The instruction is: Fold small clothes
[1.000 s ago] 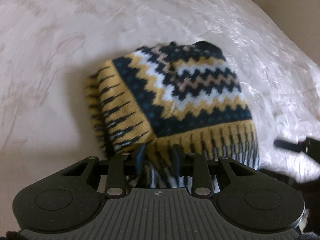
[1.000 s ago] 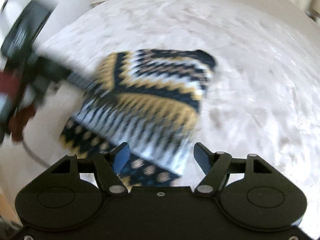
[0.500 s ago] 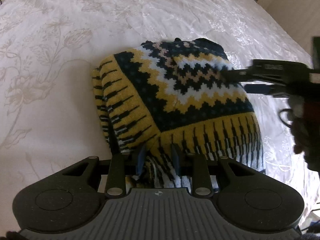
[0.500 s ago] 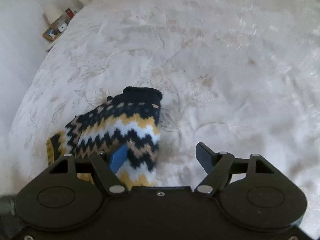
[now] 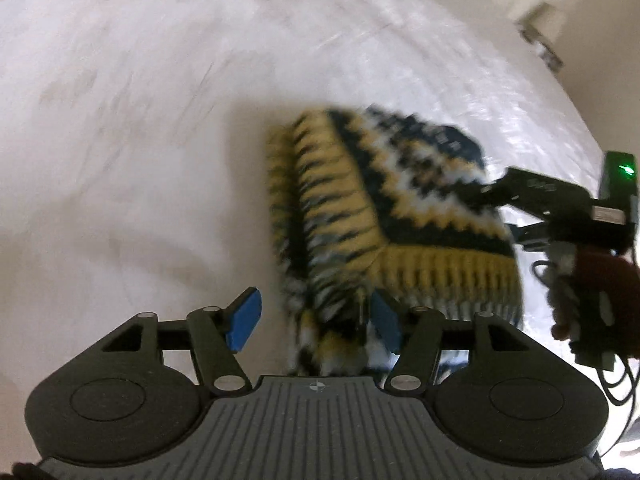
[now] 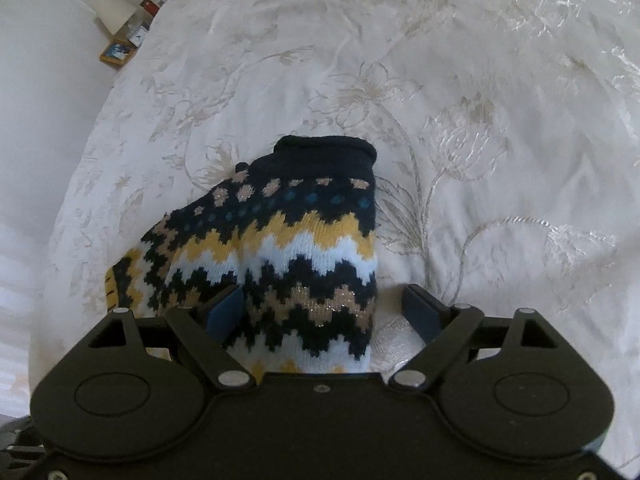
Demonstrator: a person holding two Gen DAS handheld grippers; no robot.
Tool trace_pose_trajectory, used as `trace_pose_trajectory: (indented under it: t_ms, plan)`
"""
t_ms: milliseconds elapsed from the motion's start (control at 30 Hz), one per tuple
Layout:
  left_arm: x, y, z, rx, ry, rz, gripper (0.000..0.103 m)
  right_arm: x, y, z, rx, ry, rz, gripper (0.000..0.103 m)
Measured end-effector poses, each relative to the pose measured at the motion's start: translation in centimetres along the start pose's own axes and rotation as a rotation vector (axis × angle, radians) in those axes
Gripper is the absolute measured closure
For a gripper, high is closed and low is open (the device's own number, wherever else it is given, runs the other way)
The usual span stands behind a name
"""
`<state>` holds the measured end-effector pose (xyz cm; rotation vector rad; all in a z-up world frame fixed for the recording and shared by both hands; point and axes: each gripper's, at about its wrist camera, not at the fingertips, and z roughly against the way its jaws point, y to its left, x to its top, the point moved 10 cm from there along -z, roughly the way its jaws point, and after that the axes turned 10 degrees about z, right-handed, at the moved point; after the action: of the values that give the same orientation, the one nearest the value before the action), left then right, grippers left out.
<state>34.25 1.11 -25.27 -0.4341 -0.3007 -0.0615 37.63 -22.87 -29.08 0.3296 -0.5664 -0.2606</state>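
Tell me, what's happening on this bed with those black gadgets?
A person is folding a small navy, yellow and white zigzag-knit sweater on a white floral-embroidered bedspread, using a handheld gripper in each hand. The left gripper is opening, letting go of the folded hem. The right gripper is also opening, straddling the sweater's edge near the navy collar end, not pinching it.

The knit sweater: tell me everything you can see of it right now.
The knit sweater is a small, thick, zigzag-patterned garment in navy, mustard, white and tan, with a plain navy rolled edge farthest from the right wrist camera and striped ribbing. It lies folded into a compact bundle on the white floral bedspread. Both grippers' opening fingers straddle its edges.
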Motion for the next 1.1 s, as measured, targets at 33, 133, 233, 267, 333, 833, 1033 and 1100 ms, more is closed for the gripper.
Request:
trace_pose_trajectory:
  t_ms: [33,133,233,267,333,833,1033,1100]
  plan:
    - [-0.3,0.4,-0.4,-0.007,0.019,0.023,0.042,0.0,0.0,-0.1,0.007,0.0,0.002,0.013]
    - [-0.6,0.4,-1.3,-0.042,0.046,0.042,0.042,-0.2,0.1,0.0,0.027,0.0,0.011,0.01]
    - [-0.6,-0.5,-2.1,-0.113,0.078,0.063,0.041,-0.4,0.2,0.1,0.05,-0.001,0.006,0.008]
    - [-0.7,-0.9,-2.5,-0.136,0.093,0.076,0.04,-0.4,0.2,0.1,0.059,-0.002,0.003,0.007]
    - [-0.8,-1.5,-3.1,-0.152,0.11,0.076,0.034,-0.5,0.2,0.1,0.076,-0.003,-0.002,0.007]
    - [-1.7,-4.3,-3.6,-0.295,0.169,0.09,0.072,-1.0,1.6,1.8,0.136,0.033,0.029,0.056]
    - [-3.7,-7.2,-1.2,-0.337,0.129,0.108,0.072,-1.5,2.2,5.4,0.147,0.001,0.084,0.058]
    - [-5.3,-9.0,-0.8,-0.354,0.136,0.102,0.072,-2.2,1.7,7.0,0.141,0.001,0.098,0.058]
